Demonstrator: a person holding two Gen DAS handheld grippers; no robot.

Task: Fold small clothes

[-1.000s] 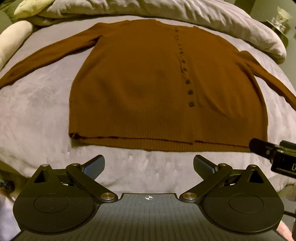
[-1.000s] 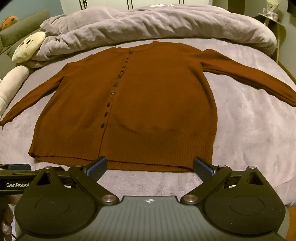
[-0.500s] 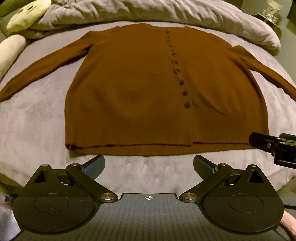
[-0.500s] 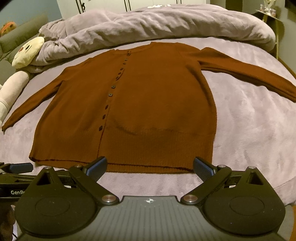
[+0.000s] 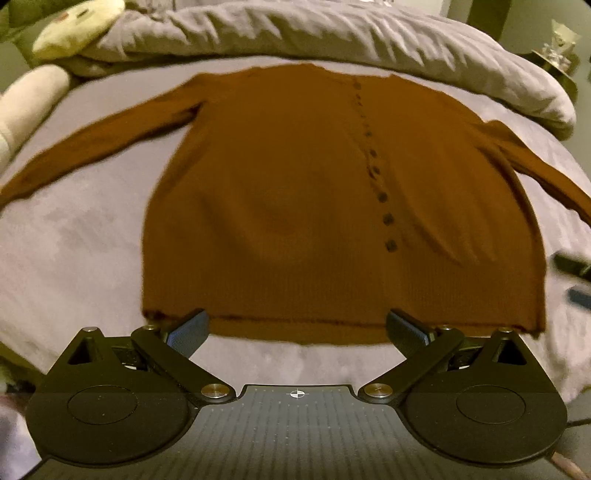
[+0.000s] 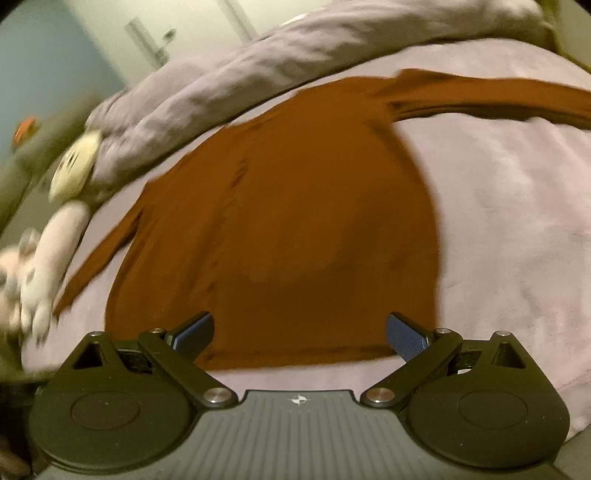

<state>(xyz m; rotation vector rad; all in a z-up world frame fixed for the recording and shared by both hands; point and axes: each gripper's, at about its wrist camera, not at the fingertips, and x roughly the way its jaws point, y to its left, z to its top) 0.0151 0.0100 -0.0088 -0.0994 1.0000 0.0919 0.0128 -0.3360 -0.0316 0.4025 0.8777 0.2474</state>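
Note:
A brown button-up cardigan lies flat on the grey bed, sleeves spread out to both sides, hem toward me. It also shows in the right wrist view, blurred and tilted. My left gripper is open and empty, its fingertips just over the hem. My right gripper is open and empty, its fingertips over the hem near the cardigan's right side. The right gripper's fingers show blurred at the right edge of the left wrist view.
A bunched grey duvet lies behind the cardigan. A yellow-white plush toy and a white plush limb sit at the far left. A small side table stands at the far right. A door is behind the bed.
Both grippers have moved forward to the hem. The right gripper has also tilted and swung, blurring its view. Both remain open.

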